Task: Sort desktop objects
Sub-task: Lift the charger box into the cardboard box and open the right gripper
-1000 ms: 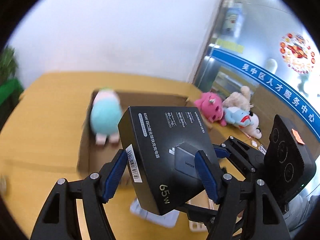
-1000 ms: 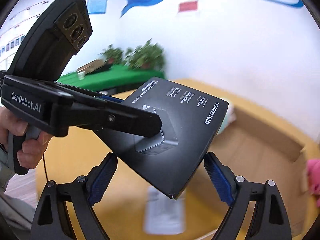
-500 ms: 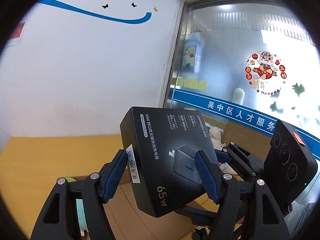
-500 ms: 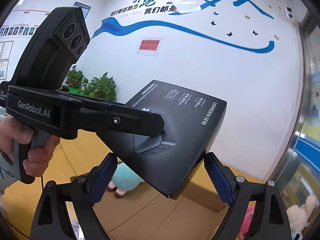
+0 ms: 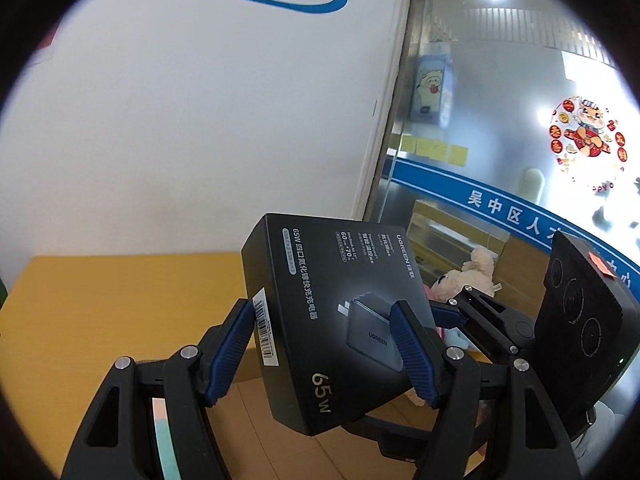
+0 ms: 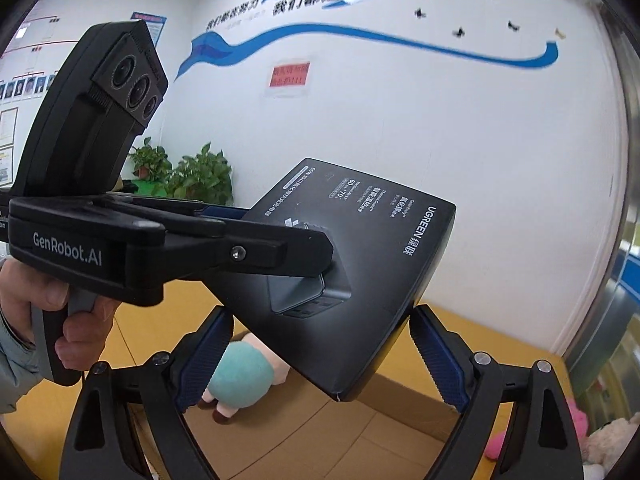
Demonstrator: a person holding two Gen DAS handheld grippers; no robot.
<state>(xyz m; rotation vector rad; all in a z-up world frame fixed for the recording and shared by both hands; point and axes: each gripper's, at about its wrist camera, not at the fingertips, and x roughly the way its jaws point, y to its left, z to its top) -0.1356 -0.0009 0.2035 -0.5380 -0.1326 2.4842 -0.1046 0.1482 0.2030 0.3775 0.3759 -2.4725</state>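
Two grippers meet around one UGREEN 65W charger box (image 5: 340, 288), which is held in the air above the open cardboard box (image 6: 320, 440). The left gripper (image 5: 322, 308) is clamped on it: one blue pad presses the barcoded side and the other sits on the printed face by the charger picture. A hand (image 6: 52, 320) grips that tool's handle, off to the side of the cardboard box.

In the left wrist view, the charger box's long axis runs away from the camera. The "65W" end is nearest and lowest, and the end with the small text is farther and higher. The printed face tilts upward, and one low corner points down toward the cardboard box.

The right gripper (image 6: 322, 316) has its jaws opening. That low corner hangs between its two pads, and neither pad touches it.

A teal plush toy (image 6: 240, 376) lies inside the cardboard box, below the charger box. A pink plush (image 6: 576, 424) lies outside the cardboard box, beyond its far wall, and a cream plush (image 5: 476, 276) sits farther out on the same side. The cardboard box stands on the yellow table (image 5: 120, 300).

A second earlier, the left wrist view looked down on the whole cardboard box, with the teal plush toy in it. Now only a strip of cardboard shows at the bottom, and white wall and glass door fill the rest. The left gripper's hold on the charger box looks unchanged. In the right wrist view the wall lettering has come into sight.
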